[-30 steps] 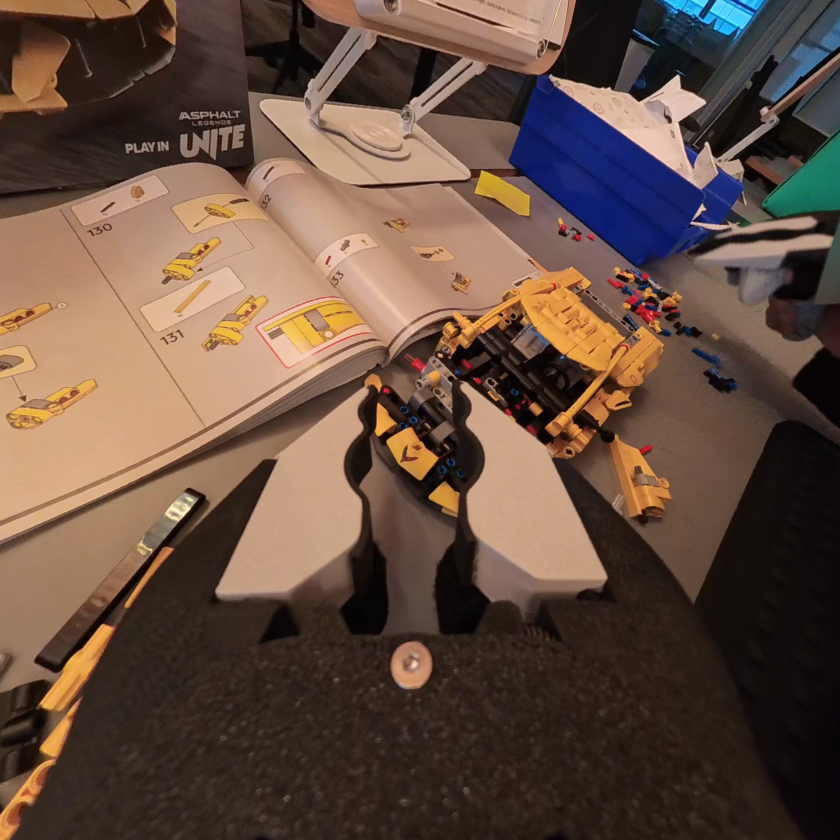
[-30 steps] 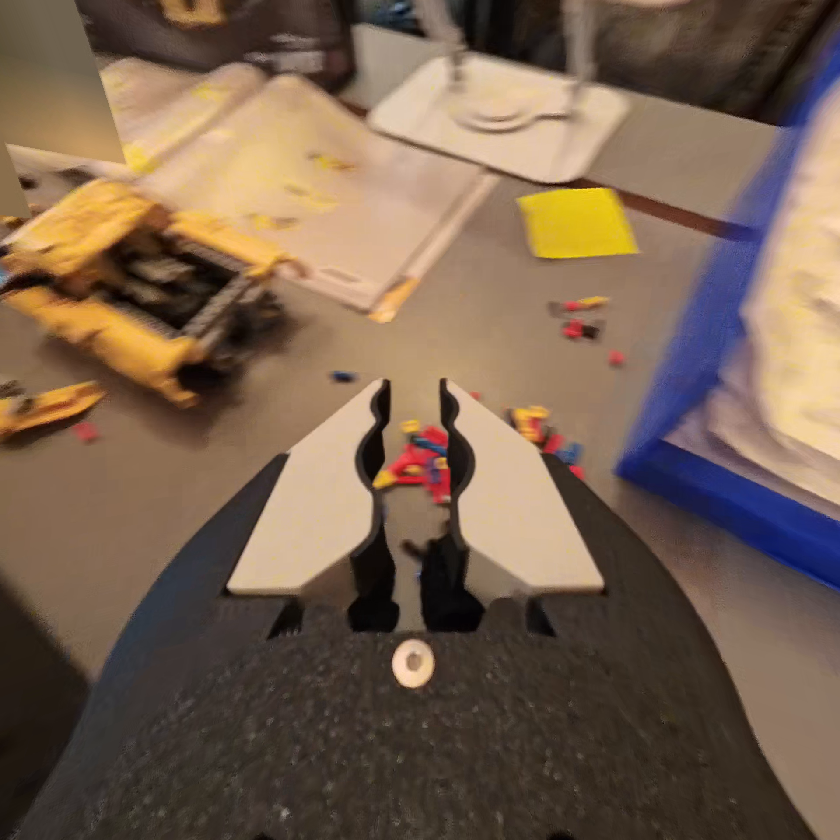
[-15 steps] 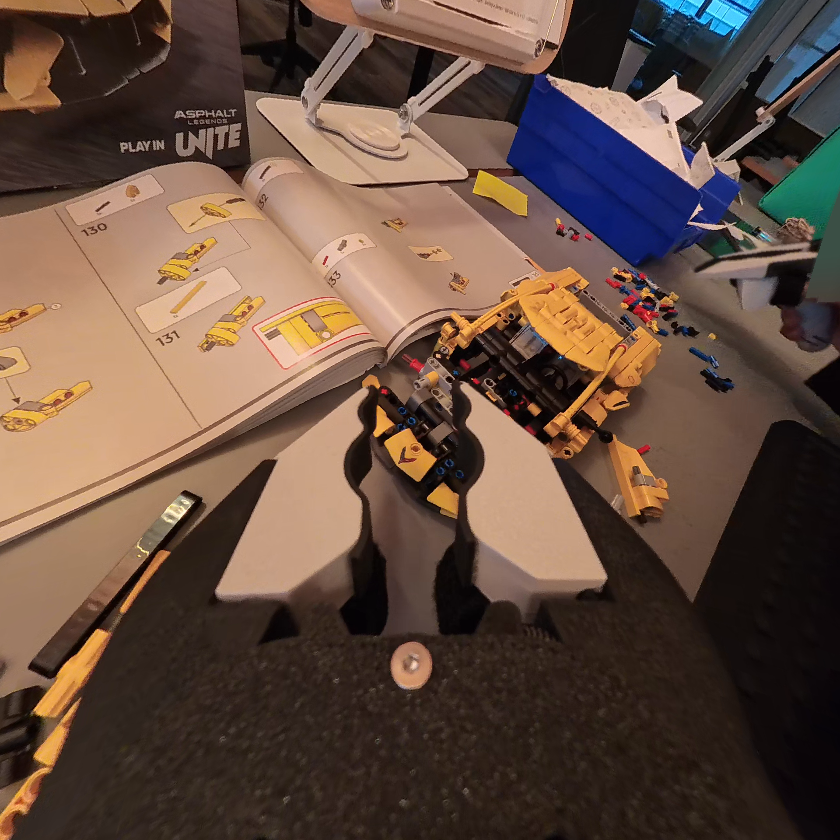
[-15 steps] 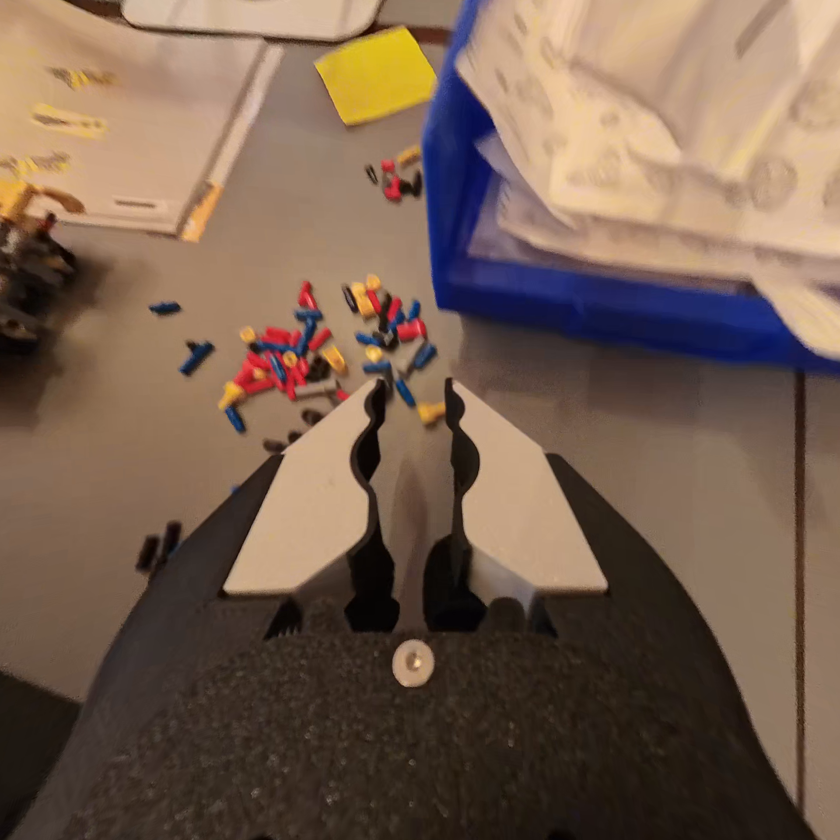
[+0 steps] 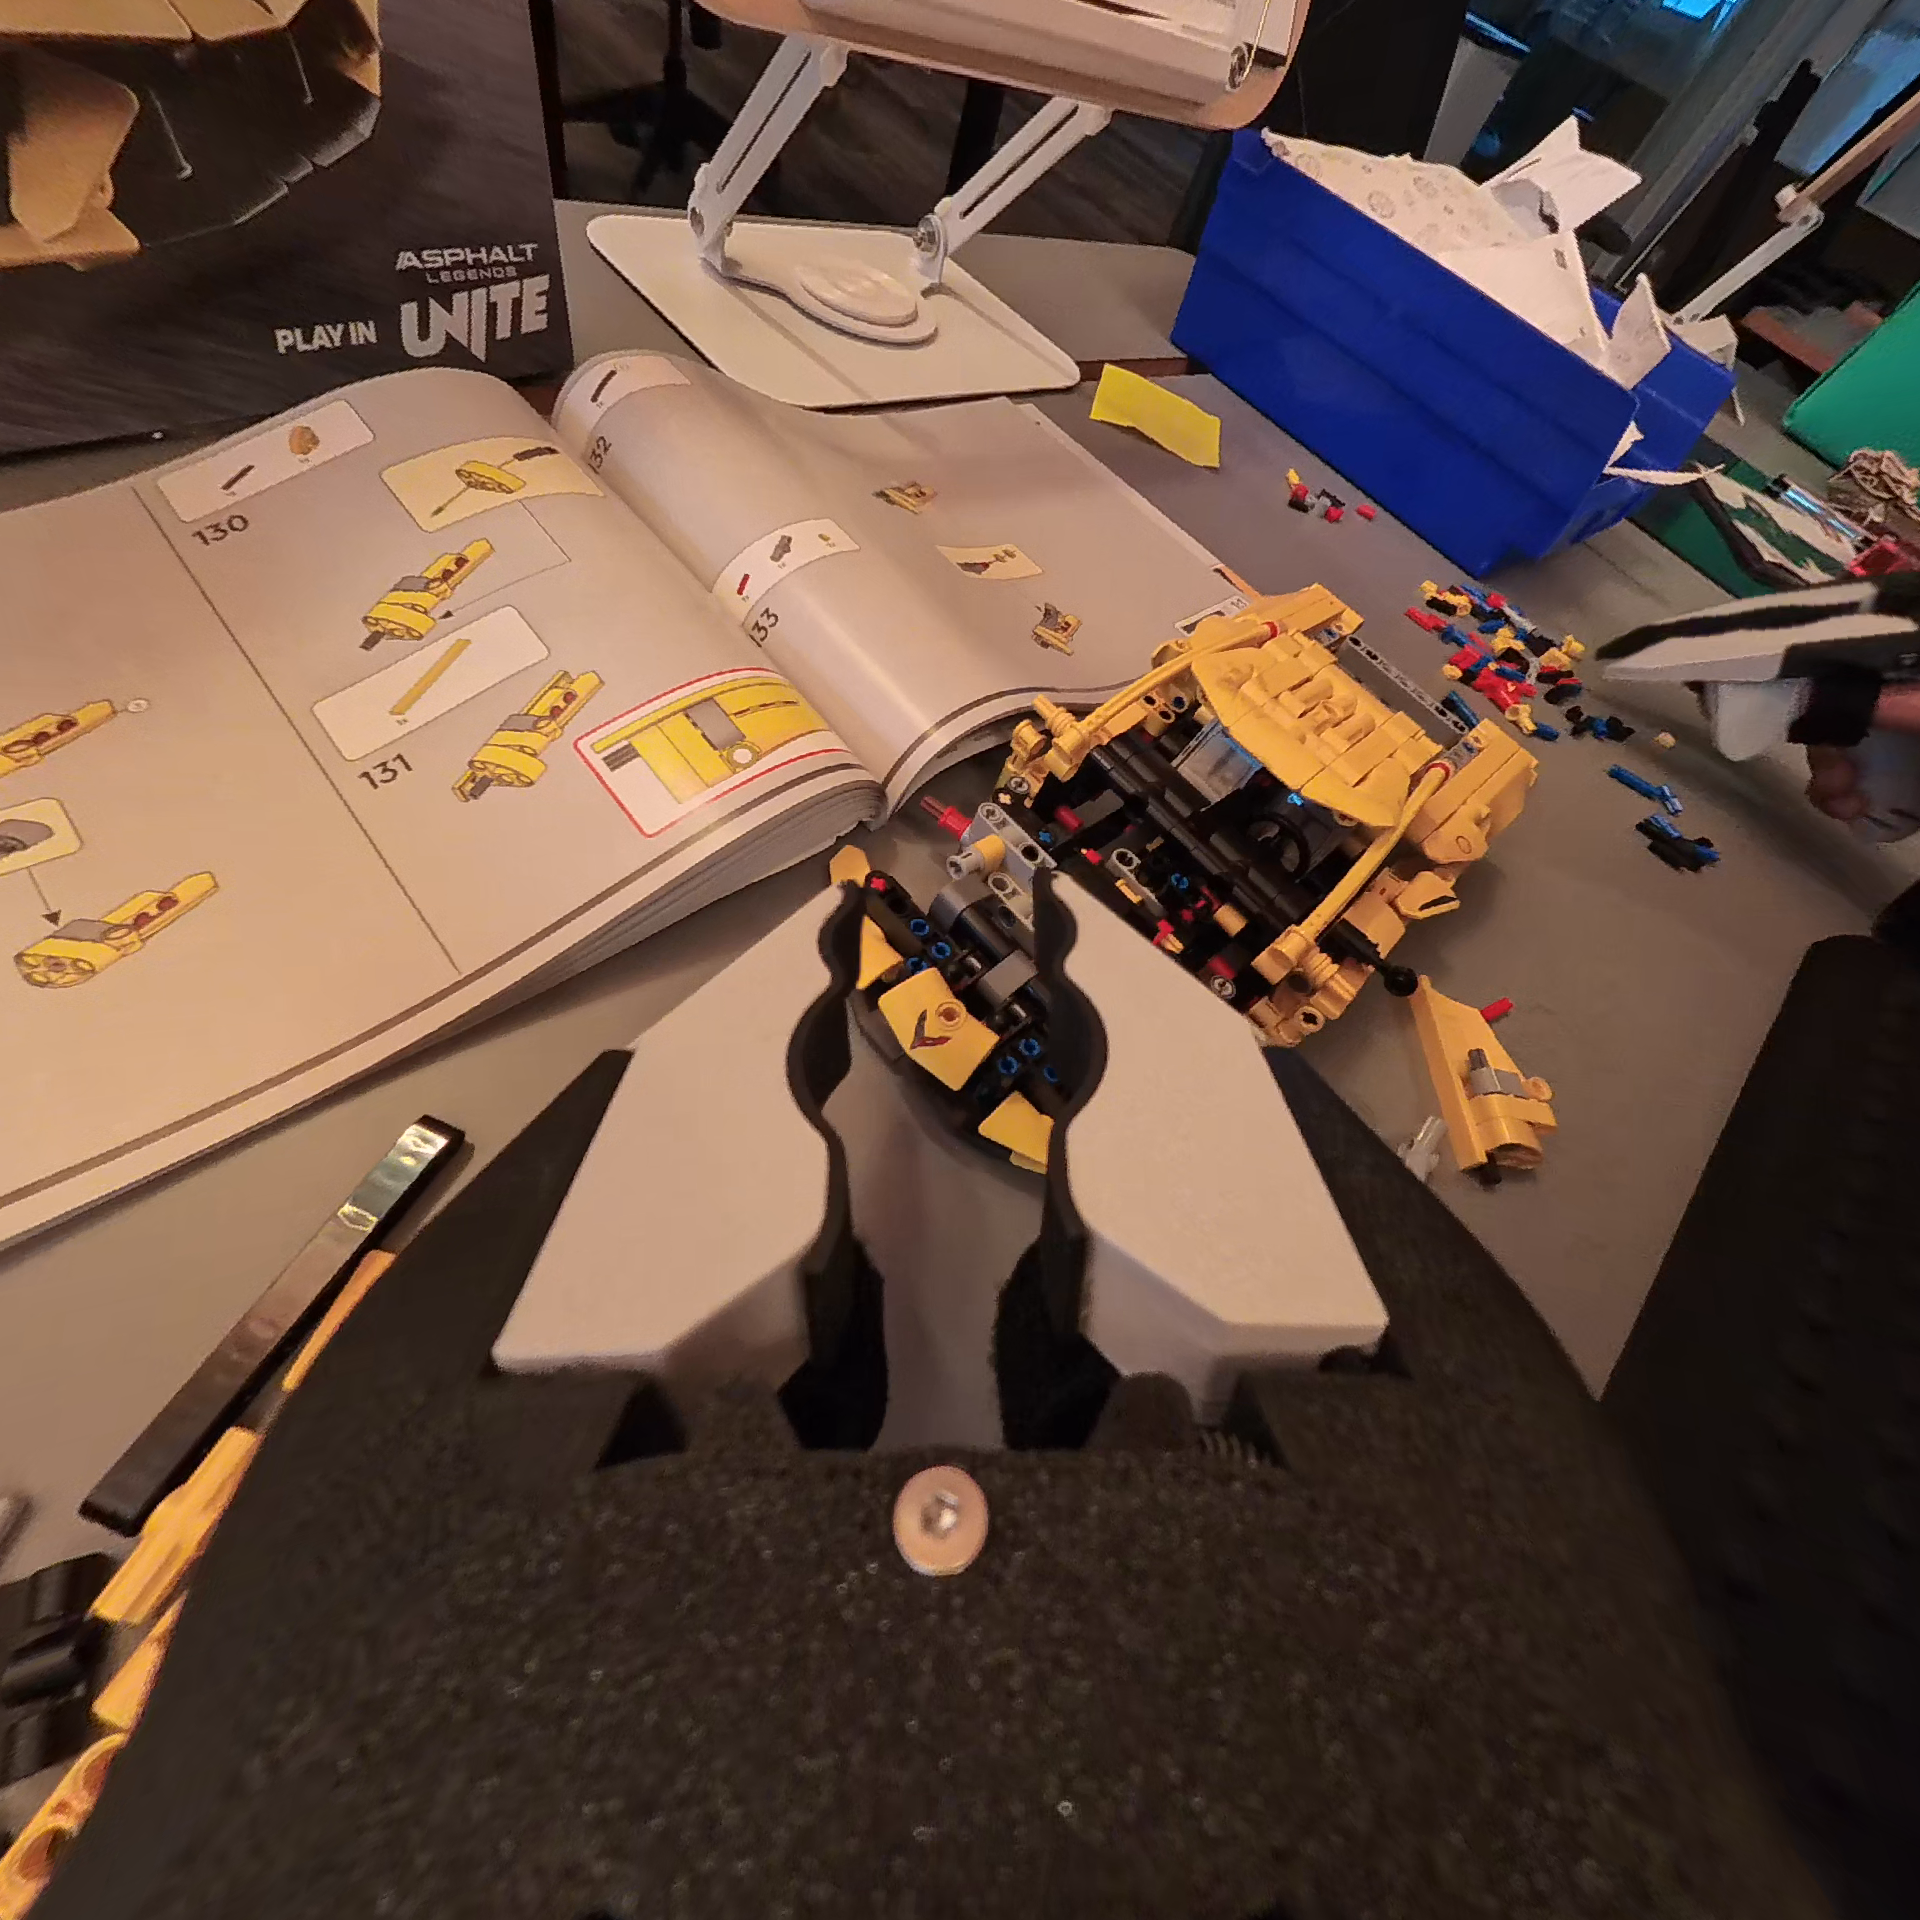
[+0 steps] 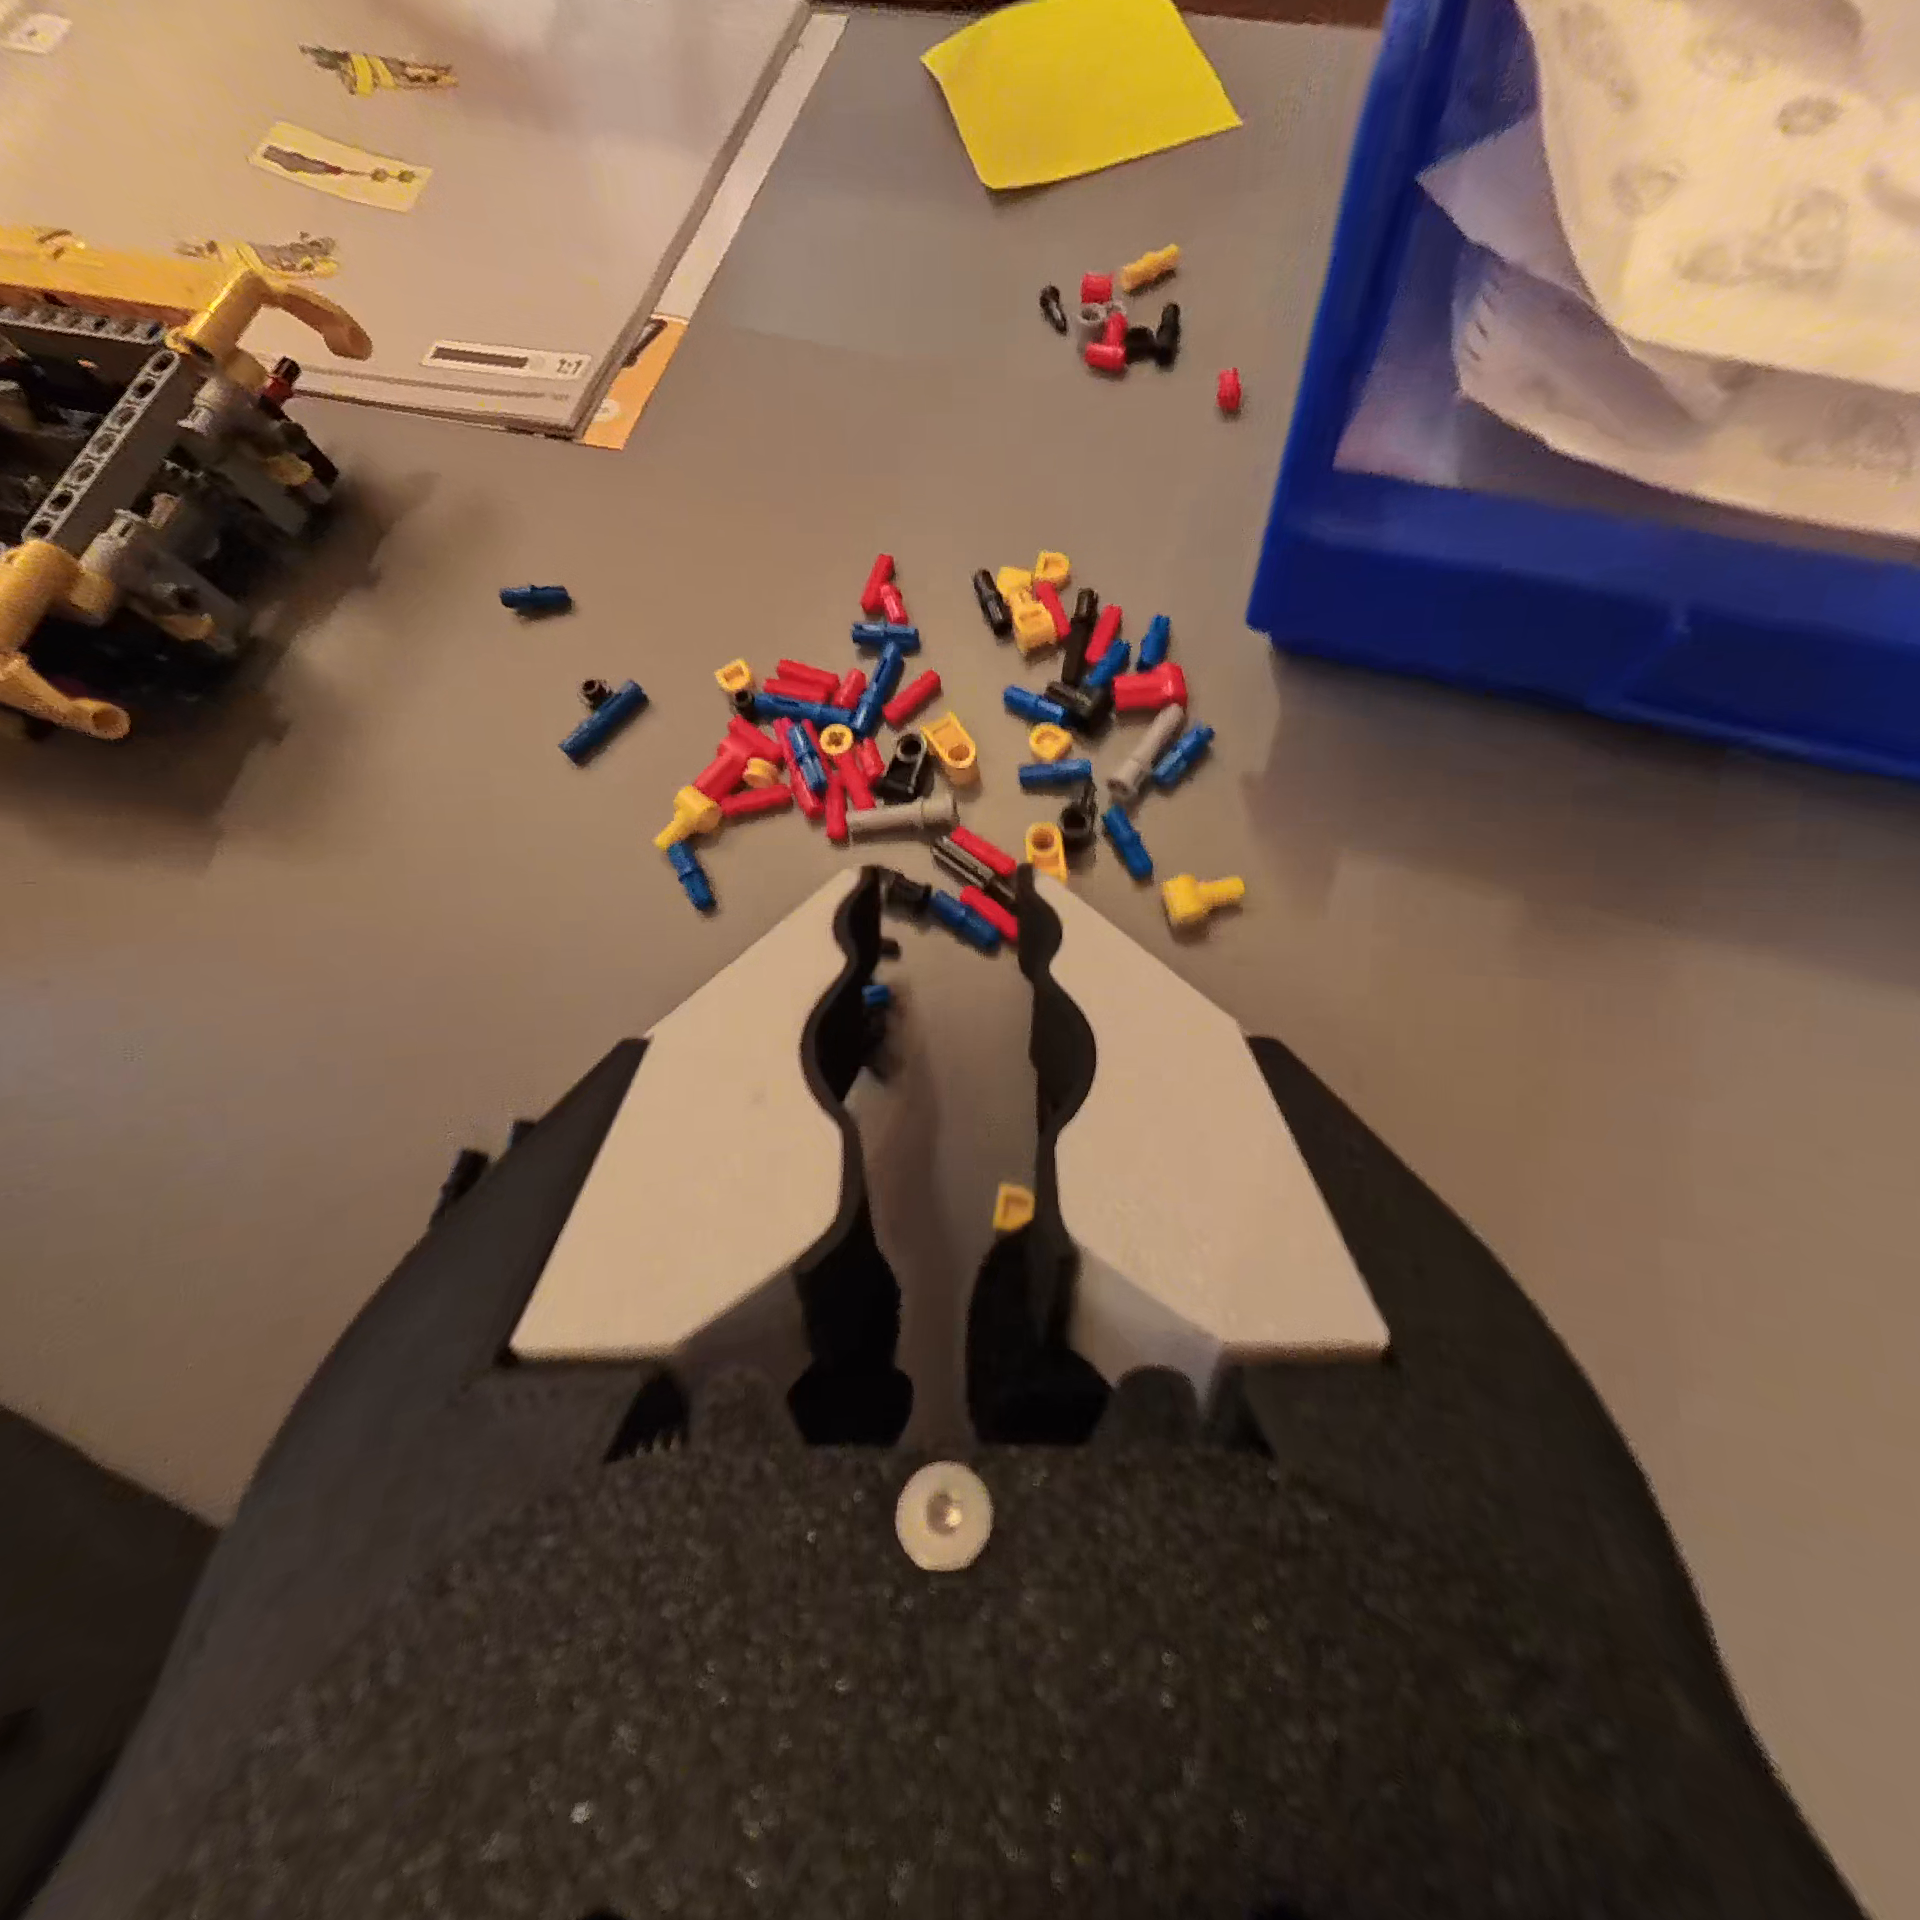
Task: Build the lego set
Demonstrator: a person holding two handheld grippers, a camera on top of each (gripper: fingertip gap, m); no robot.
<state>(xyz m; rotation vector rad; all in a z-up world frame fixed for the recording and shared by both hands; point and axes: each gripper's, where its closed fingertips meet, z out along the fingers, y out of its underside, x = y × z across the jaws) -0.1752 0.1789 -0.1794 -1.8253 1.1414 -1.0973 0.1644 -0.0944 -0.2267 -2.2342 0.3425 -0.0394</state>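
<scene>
Build partway, by my judgement: yellow car body (image 5: 1278, 790) sits half-assembled on the grey counter (image 5: 1621, 997), frame exposed. Manual (image 5: 436, 727) lies open beside it. Left claw (image 5: 940, 914) is clamped on a small black-and-yellow subassembly (image 5: 956, 1023), not yet joined to the body. A loose yellow panel (image 5: 1481, 1081) lies nearby.

Right claw (image 6: 945, 883) is narrowly parted, empty, tips at the edge of the pin pile (image 6: 914, 738).

Cluttered: blue bin (image 6: 1558, 561) of paper, yellow note (image 6: 1081, 88), set box (image 5: 270, 197), white stand (image 5: 831, 301).

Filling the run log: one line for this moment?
left tongs: gripping yellow-black lego subassembly | right tongs: open over small loose pins
</scene>
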